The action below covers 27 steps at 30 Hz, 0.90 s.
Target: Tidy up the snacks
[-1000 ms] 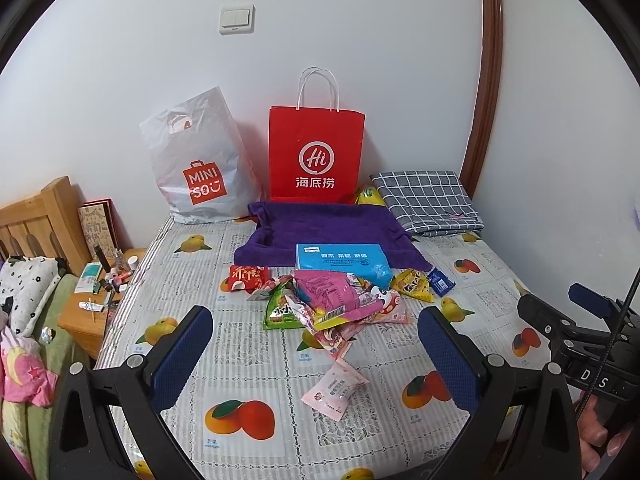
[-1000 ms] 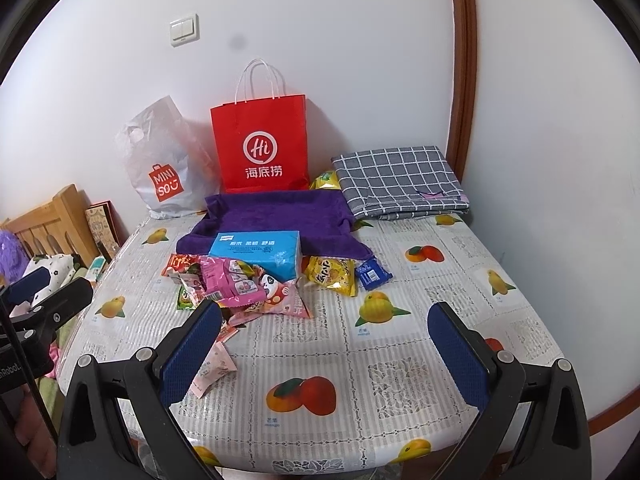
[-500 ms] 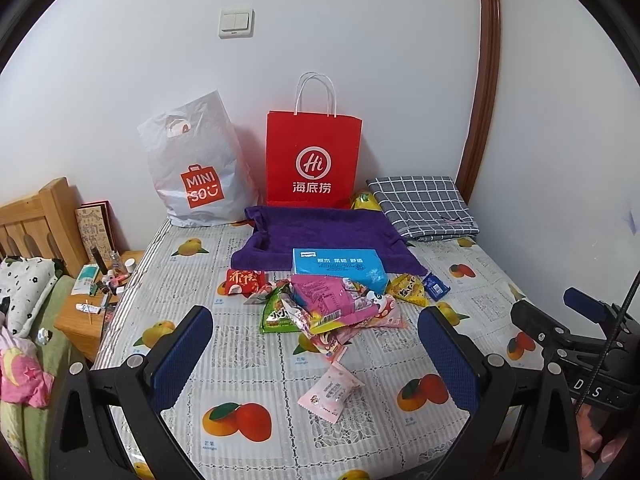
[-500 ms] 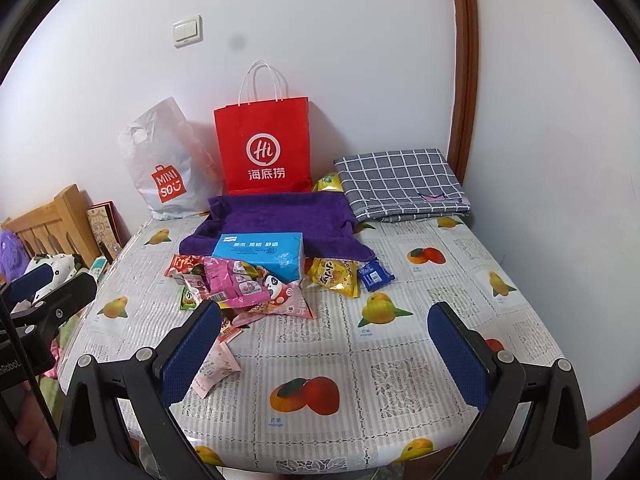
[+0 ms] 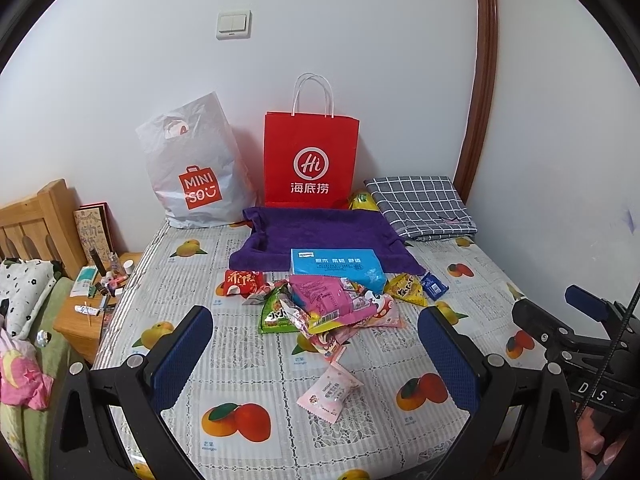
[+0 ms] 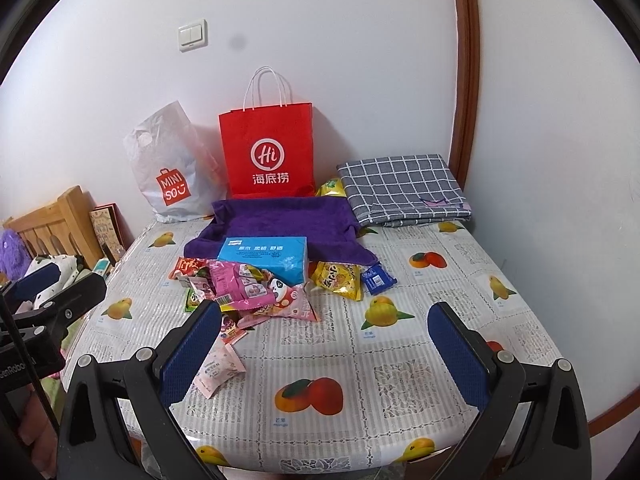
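Observation:
A heap of snack packets (image 5: 324,312) (image 6: 252,292) lies mid-table, in front of a blue tissue box (image 5: 336,268) (image 6: 268,258). One pink packet (image 5: 330,392) (image 6: 218,370) lies apart, nearer me. A yellow packet (image 6: 338,280) and a small blue one (image 6: 378,278) lie right of the box. My left gripper (image 5: 316,356) is open and empty, above the near table edge, short of the heap. My right gripper (image 6: 324,354) is open and empty, to the right of the heap.
A purple towel (image 5: 320,236) lies behind the box. A red paper bag (image 5: 310,160) and a white Miniso bag (image 5: 196,168) stand against the wall. A folded checked cloth (image 5: 420,204) lies back right. A cluttered nightstand (image 5: 96,300) stands left of the table (image 6: 400,380).
Both grippers have drawn back and up slightly; the table contents look a little farther and lower. Nothing on the table has moved.

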Motion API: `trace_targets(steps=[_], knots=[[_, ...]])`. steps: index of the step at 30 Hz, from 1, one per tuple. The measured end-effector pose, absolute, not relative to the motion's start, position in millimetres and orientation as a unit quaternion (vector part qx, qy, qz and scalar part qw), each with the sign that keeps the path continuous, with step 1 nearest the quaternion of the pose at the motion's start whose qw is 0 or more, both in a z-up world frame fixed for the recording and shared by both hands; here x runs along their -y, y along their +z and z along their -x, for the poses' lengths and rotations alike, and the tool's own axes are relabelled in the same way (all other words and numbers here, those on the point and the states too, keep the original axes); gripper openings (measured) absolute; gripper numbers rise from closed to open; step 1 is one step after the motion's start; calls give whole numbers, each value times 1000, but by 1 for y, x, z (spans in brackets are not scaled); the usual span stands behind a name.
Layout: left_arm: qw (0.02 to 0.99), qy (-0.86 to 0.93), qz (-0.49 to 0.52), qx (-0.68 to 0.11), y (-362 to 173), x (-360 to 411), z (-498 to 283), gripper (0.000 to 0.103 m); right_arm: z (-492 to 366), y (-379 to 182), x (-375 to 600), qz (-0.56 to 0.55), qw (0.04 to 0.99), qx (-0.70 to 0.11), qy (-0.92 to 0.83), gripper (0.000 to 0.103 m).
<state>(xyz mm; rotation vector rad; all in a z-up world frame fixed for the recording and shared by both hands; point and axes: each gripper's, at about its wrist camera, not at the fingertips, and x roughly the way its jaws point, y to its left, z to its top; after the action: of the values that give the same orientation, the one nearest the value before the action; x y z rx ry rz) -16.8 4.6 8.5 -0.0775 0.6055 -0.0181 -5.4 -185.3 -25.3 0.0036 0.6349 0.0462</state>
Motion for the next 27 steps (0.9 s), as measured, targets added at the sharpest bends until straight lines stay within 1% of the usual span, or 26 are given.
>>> trace_targets(steps=[9, 17, 24, 25, 27], knots=[[948, -12, 35, -315, -5, -4, 8, 103, 3, -33, 187, -5, 947, -319, 22, 102], [939, -16, 27, -342, -35, -5, -5, 102, -7, -50, 195, -13, 942, -335, 19, 102], [922, -26, 17, -386, -82, 0, -20, 99, -18, -72, 204, -25, 936, -352, 18, 102], [919, -28, 14, -394, -91, 2, -23, 98, -20, -75, 204, -25, 935, -354, 16, 102], [913, -31, 10, -407, -104, 2, -28, 93, -24, -83, 206, -26, 932, -361, 13, 102]])
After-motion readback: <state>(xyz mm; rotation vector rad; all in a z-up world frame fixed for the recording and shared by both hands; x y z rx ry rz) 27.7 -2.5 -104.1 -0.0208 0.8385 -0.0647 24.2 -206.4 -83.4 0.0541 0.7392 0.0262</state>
